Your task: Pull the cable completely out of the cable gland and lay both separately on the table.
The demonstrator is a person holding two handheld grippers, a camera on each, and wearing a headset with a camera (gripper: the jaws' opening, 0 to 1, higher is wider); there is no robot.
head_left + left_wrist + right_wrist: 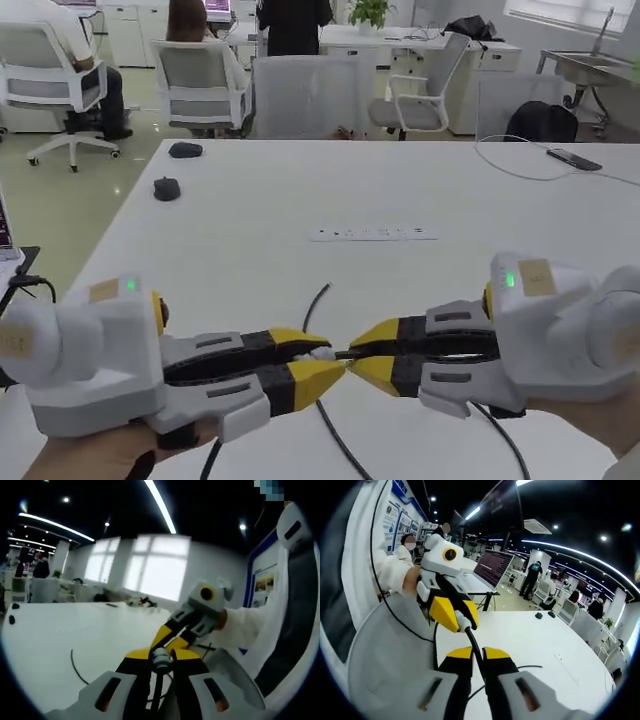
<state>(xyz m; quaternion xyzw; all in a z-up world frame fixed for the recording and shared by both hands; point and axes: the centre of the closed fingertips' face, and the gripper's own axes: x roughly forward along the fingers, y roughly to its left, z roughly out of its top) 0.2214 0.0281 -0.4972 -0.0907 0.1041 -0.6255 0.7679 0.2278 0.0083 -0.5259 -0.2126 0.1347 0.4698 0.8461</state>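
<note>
Closest to me, at 6 o'clock in the head view, my left gripper (322,358) and right gripper (362,355) meet tip to tip just above the white table (250,260). The left gripper is clenched on the pale cable gland (318,352), which sits pinched between its yellow jaw tips in the left gripper view (161,660). The right gripper is clamped on the black cable (345,353), which runs straight from the gland into its jaws in the right gripper view (472,640). The cable is not out of the gland. Its slack lies on the table, curving off toward 12 o'clock and trailing toward 6. Farther out at 12 o'clock lies a white power strip (372,233). A dark mouse (167,188) rests at 10 o'clock and a phone (573,158) at 2 o'clock, with office chairs (200,85) beyond the table's far edge.
</note>
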